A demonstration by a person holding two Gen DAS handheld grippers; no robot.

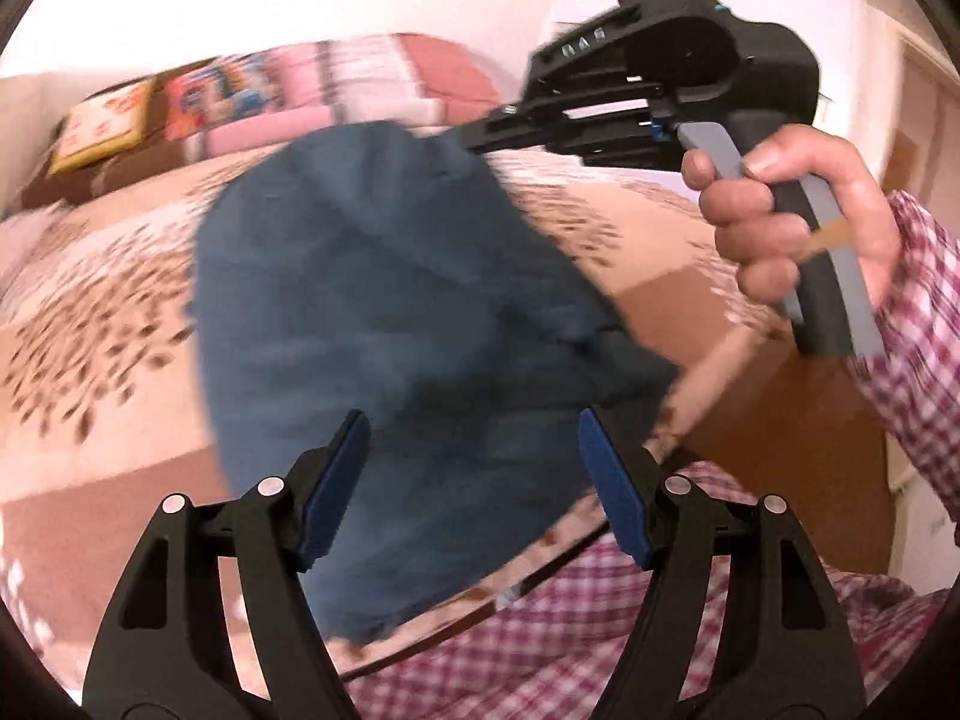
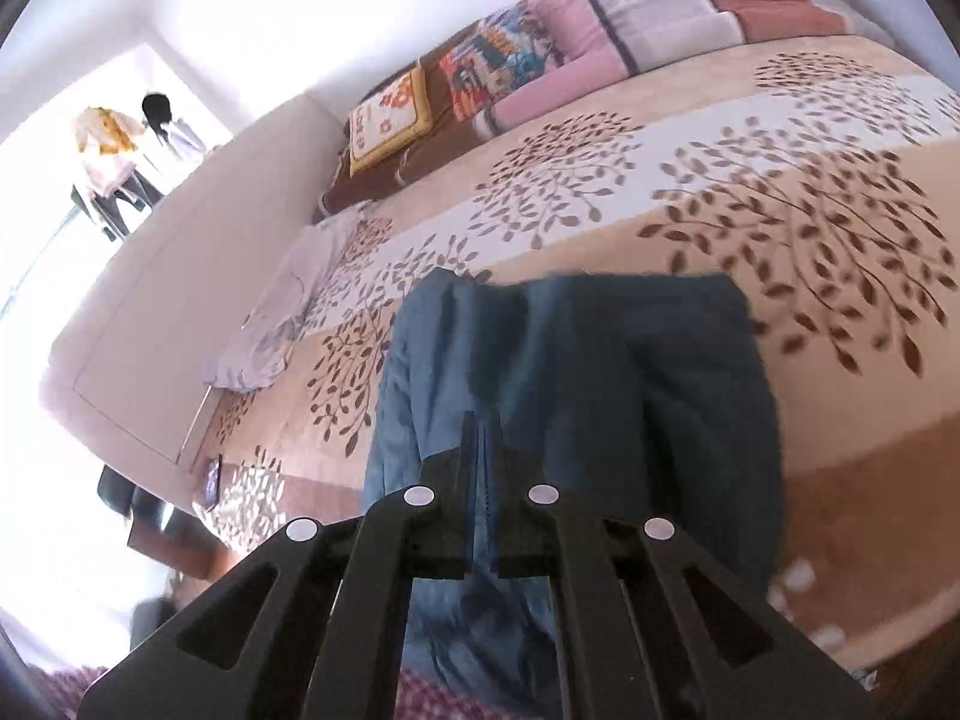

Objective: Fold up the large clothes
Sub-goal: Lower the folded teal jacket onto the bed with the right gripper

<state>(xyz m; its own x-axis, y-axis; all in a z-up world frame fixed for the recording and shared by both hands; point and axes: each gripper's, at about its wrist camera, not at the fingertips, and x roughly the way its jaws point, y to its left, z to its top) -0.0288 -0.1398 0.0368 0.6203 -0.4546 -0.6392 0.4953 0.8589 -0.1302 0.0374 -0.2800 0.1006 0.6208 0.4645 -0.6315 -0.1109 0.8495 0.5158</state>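
Left wrist view: one blue cloth garment (image 1: 384,312), hanging above the leaf-patterned bed (image 1: 96,300). One left hand-held gripper (image 1: 474,480), jaws wide, nothing pinched. One right hand-held gripper (image 1: 474,141) pinching the garment's top; one bare hand (image 1: 792,216), checked sleeve (image 1: 912,324), clutching its grip. Lettering unreadable.

Right wrist view: right hand-held gripper (image 2: 480,456) clamped on the garment (image 2: 600,372) above the bed (image 2: 780,210). Pillows, several, at the bed's head.

Matt blue cloth garment (image 2: 600,360), soft leaf-printed bedspread (image 2: 780,210), matt black plastic tongs (image 1: 474,480) with blue pads.
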